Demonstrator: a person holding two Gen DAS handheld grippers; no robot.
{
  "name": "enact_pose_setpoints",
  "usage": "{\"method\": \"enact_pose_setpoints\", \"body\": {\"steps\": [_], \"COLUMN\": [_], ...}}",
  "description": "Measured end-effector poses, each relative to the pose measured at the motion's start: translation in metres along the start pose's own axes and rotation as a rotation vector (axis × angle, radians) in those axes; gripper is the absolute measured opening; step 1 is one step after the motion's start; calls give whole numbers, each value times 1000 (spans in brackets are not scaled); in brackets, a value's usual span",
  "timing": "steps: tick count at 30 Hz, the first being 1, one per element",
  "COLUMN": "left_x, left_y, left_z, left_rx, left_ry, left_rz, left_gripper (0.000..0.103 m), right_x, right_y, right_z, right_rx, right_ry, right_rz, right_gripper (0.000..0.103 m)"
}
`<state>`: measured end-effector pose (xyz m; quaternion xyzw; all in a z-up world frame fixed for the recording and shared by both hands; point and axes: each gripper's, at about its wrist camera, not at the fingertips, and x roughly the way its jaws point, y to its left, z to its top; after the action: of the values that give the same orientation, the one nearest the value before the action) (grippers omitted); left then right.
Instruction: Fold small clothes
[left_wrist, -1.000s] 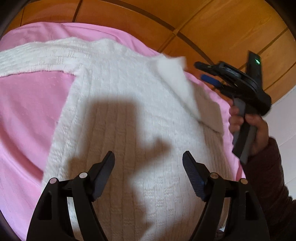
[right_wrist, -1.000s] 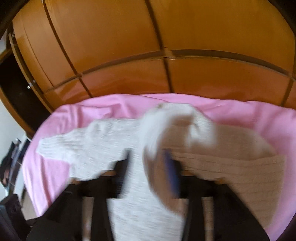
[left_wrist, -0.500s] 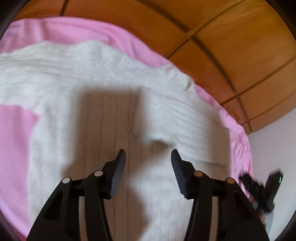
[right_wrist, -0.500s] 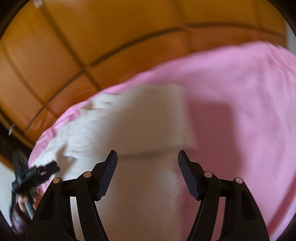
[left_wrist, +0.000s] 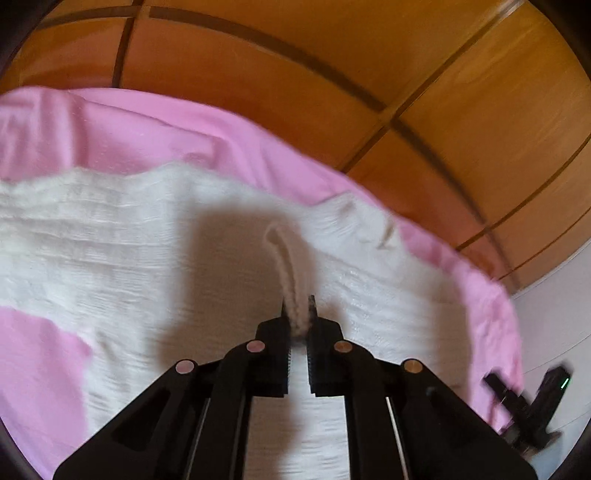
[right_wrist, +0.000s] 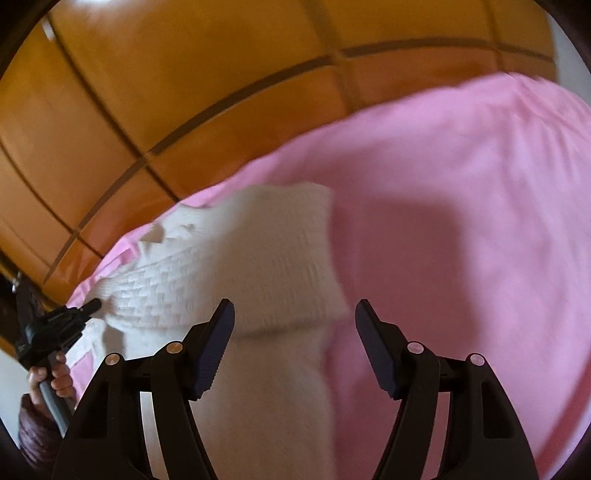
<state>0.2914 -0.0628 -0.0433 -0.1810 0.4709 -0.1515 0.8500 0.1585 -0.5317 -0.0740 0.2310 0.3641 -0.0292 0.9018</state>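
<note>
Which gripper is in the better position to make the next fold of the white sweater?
Probably the left gripper: it is shut on a pinched ridge of the white sweater. The right gripper is open over the sweater, gripping nothing.

A pink sheet (left_wrist: 155, 133) covers the bed and lies smooth but for a few soft creases near its far edge. A white knit sweater (left_wrist: 103, 240) lies directly on the sheet, spread wide across it, with one part folded over its body (right_wrist: 280, 254). Bare pink sheet (right_wrist: 461, 206) shows to the sweater's right. Behind the bed stands a wooden panelled wall (left_wrist: 332, 66).
</note>
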Motion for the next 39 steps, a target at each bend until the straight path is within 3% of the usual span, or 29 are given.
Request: {"method": "enact_pose_setpoints", "body": {"steps": [5, 7, 8, 12, 16, 20, 26, 31, 34, 39], "left_x": [33, 35, 34, 7, -27, -73, -130, -170, -194, -206], "left_y": [8, 11, 11, 16, 39, 89, 185, 265, 307, 355], "left_z": [-9, -12, -12, -19, -32, -44, -64, -76, -75, -60], "left_rx": [52, 44, 36, 49, -5, -128, -359, -594, -680, -785], "left_ry": [62, 40, 33, -25, -87, -165, -239, -314, -366, -409], "left_rz": [121, 114, 107, 116, 125, 142, 195, 181, 202, 178], "left_gripper": [11, 14, 15, 52, 66, 66, 66, 60, 53, 52], "right_x": [65, 88, 94, 96, 93, 77, 43, 52, 60, 65], "right_y": [34, 37, 41, 49, 50, 63, 100, 128, 134, 129], "right_z": [11, 7, 1, -11, -11, -9, -47, -91, -113, -110], "right_rx": [-84, -83, -125, -184, -188, -194, -255, -378, -442, -393], "right_ry": [63, 104, 73, 13, 13, 2, -15, 49, 41, 67], "right_rz": [-87, -125, -153, -201, -212, -268, -167, -168, -218, -187], "right_gripper": [67, 72, 75, 78, 80, 86, 91, 92, 100, 100]}}
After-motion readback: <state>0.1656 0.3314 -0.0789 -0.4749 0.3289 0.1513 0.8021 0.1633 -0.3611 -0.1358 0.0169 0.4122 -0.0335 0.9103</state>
